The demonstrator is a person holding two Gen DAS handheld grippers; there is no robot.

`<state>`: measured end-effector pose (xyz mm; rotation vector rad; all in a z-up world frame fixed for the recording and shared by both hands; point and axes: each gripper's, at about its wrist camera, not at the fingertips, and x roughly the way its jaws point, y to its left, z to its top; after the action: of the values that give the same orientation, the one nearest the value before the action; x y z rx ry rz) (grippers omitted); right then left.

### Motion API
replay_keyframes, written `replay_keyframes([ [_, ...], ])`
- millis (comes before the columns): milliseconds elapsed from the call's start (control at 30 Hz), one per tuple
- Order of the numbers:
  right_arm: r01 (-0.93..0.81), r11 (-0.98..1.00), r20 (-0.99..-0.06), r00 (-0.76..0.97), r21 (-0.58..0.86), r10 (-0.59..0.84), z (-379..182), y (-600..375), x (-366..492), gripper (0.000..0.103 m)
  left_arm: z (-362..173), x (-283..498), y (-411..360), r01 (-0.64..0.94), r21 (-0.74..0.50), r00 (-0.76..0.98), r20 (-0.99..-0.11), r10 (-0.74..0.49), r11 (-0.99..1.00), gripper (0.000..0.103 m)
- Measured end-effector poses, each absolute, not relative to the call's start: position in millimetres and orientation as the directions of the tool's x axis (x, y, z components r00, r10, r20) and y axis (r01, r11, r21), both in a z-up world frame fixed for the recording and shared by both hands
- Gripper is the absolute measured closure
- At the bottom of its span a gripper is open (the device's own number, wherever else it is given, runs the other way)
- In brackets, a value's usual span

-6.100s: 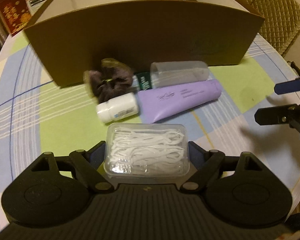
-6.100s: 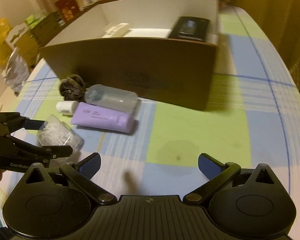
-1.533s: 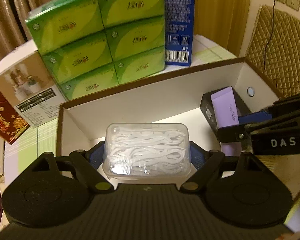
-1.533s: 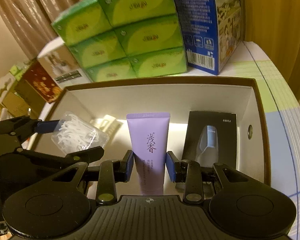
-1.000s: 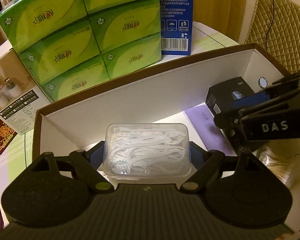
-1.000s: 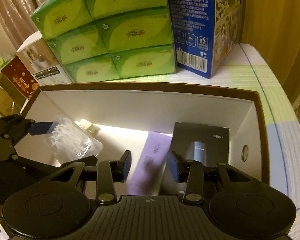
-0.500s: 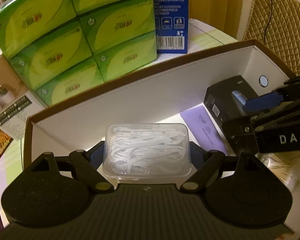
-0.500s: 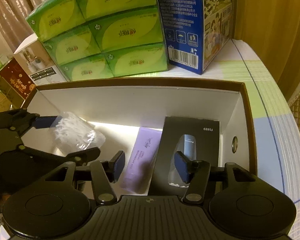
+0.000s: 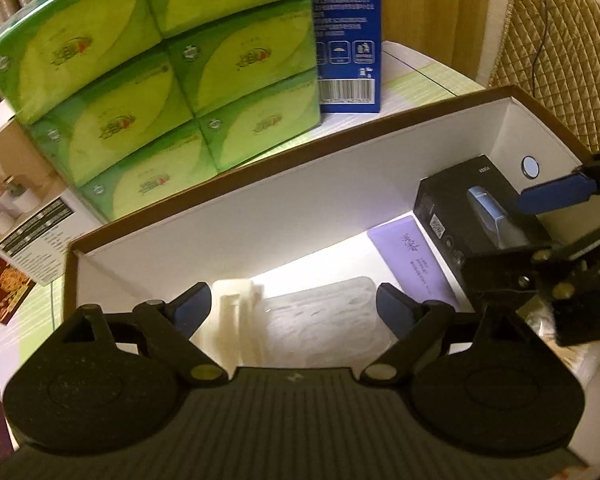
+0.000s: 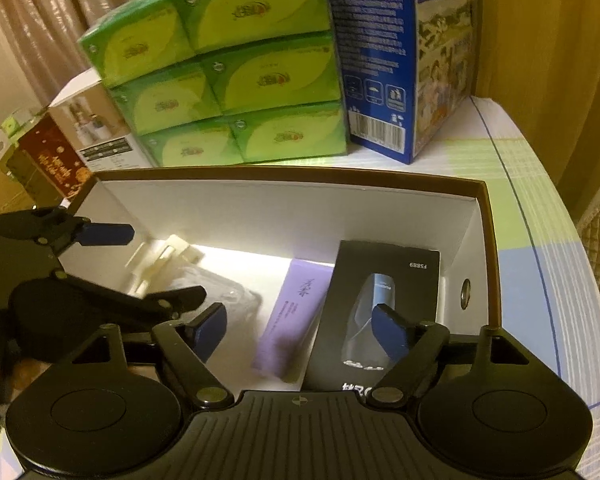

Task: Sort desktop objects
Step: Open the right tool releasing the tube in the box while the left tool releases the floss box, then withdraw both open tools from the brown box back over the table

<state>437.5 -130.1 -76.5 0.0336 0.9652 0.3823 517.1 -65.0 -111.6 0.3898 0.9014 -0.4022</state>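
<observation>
Both grippers hang over the open brown box (image 10: 485,216), which serves as the landmark here.

The left gripper (image 9: 294,308) has its jaws opening, wide apart. The clear floss-pick case (image 9: 320,320) shows blurred between and below the blue pads, free of them, over the box's white floor. Just left of it in the box lies a cream plastic piece (image 9: 236,312).

The right gripper (image 10: 300,330) also has its jaws opening, with nothing pressed by its pads. Below it, the purple tube (image 10: 294,316) lies flat on the box floor, near the middle. Touching the tube's right side is a black carton (image 10: 384,280) with a window, set against the box's right wall.

Behind the box's far wall stand stacked green tissue packs (image 10: 228,76), and a blue carton (image 10: 384,52) beside them to the right.
</observation>
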Motion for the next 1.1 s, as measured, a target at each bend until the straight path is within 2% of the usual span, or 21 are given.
replay_keyframes([
  [233, -0.339, 0.925, -0.789, 0.514, 0.174, 0.337, -66.6, -130.2, 421.4, 0.016, -98.1, 503.1, -47.8, 0.445, 0.159, 0.557, -0.82, -0.134, 0.881, 0.012],
  [300, -0.343, 0.925, -0.787, 0.52, 0.165, 0.333, -65.0, -131.5, 416.0, 0.011, -93.2, 498.1, -42.7, 0.429, 0.148, 0.558, -0.819, -0.133, 0.891, 0.012],
  [700, -0.349, 0.927, -0.771, 0.549, 0.14, 0.323, -48.2, -136.3, 375.6, 0.002, -63.4, 457.7, -17.7, 0.346, 0.107, 0.58, -0.805, -0.123, 0.932, 0.01],
  [1100, -0.327, 0.933, -0.758, 0.568, 0.151, 0.321, -30.8, -140.4, 335.3, 0.002, -35.4, 412.4, -4.0, 0.303, 0.097, 0.612, -0.782, -0.116, 0.948, 0.009],
])
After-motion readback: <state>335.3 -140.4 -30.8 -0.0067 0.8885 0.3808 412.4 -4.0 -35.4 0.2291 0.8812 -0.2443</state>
